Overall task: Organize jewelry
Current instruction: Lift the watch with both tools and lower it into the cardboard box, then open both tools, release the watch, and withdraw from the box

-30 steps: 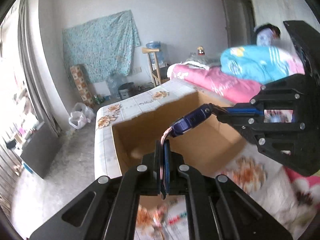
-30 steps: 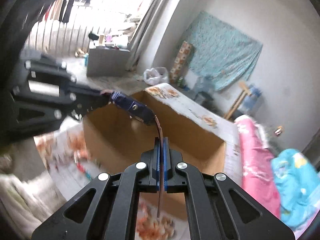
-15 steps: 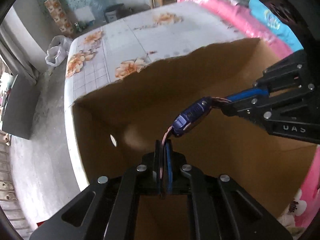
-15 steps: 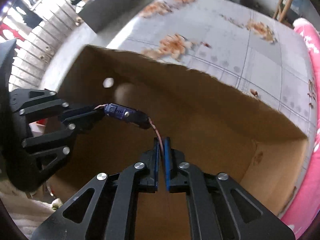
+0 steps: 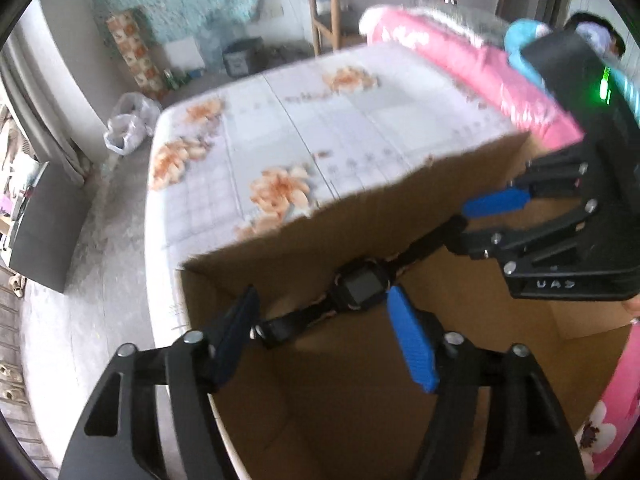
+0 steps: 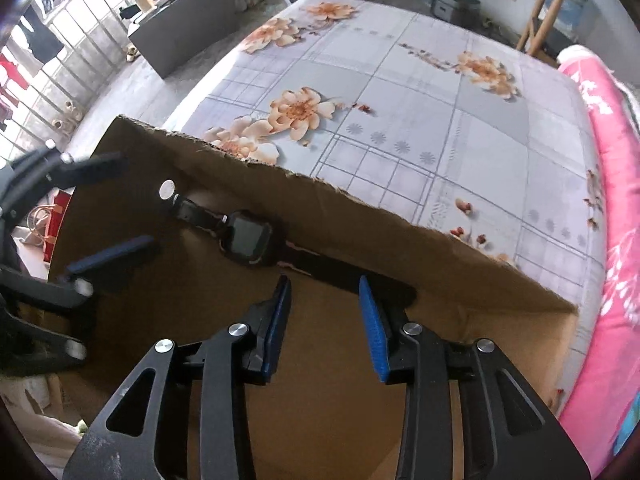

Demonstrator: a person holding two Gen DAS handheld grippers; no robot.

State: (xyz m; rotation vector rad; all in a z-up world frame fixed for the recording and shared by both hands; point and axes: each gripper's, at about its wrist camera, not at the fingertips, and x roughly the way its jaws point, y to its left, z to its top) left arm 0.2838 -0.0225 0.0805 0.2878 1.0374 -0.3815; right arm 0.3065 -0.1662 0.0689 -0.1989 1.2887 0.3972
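Cardboard box (image 6: 360, 360) on floral bed sheet (image 6: 400, 120). Watch (image 6: 244, 238) released since the earlier frame: now lying flat in box along far wall, no longer strung between tools. Left tool (image 5: 324, 320) spread open, watch at 12 o'clock. Right tool (image 6: 324, 312) likewise parted, watch at 11 o'clock. Lettering on right tool body unreadable.

A dark watch (image 6: 248, 238) with a square black face and black straps lies stretched out flat inside an open cardboard box (image 6: 400, 248), along its far wall. It sits just beyond the right gripper's parted fingertips (image 6: 370, 312), face up, one strap end reaching toward the left gripper's fingers (image 6: 116, 254).
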